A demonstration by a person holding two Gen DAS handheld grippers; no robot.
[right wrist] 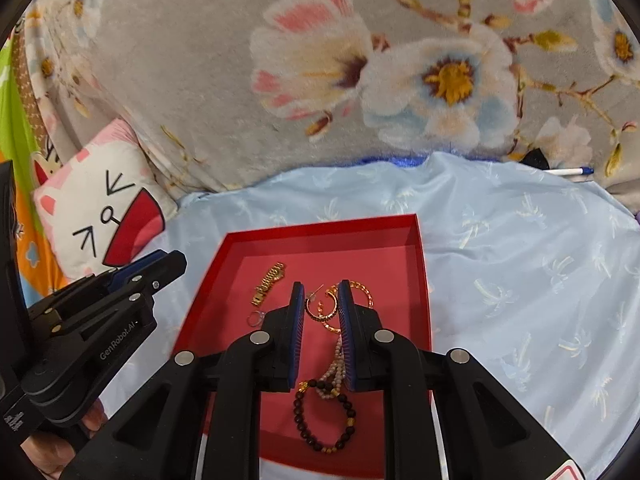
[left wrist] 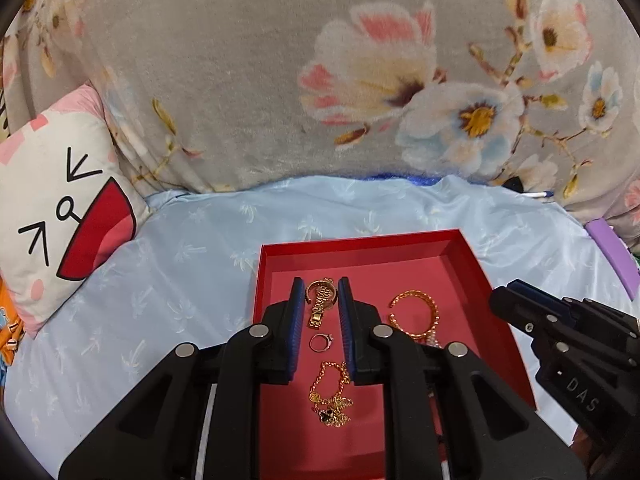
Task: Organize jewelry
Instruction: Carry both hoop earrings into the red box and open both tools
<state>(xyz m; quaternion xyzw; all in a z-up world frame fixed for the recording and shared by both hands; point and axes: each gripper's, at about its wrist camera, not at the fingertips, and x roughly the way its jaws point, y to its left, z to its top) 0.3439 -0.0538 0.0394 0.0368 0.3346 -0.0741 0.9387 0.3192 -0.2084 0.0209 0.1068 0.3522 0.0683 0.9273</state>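
Jewelry sits loose in a red tray [left wrist: 496,304] on the pale blue sheet [left wrist: 200,264]; nearest the left gripper [left wrist: 319,286], whose jaws are spread and empty, lies a tangled gold chain [left wrist: 330,400], then a small ring [left wrist: 319,343], then the gold watch [left wrist: 321,300] between its tips. Right gripper [right wrist: 319,290], also spread and empty, hovers over the dark bead bracelet [right wrist: 324,420], pearl strand [right wrist: 334,372] and gold hoop earrings [right wrist: 320,306]. Risk: pieces lie touching, so a pinch likely snags a neighbour or drags the light tray.

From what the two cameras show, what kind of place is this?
Probably a bedroom: the red cardboard tray of gold jewelry lies on a pale blue bedsheet, beside a white cartoon-face pillow and a grey floral fleece blanket.
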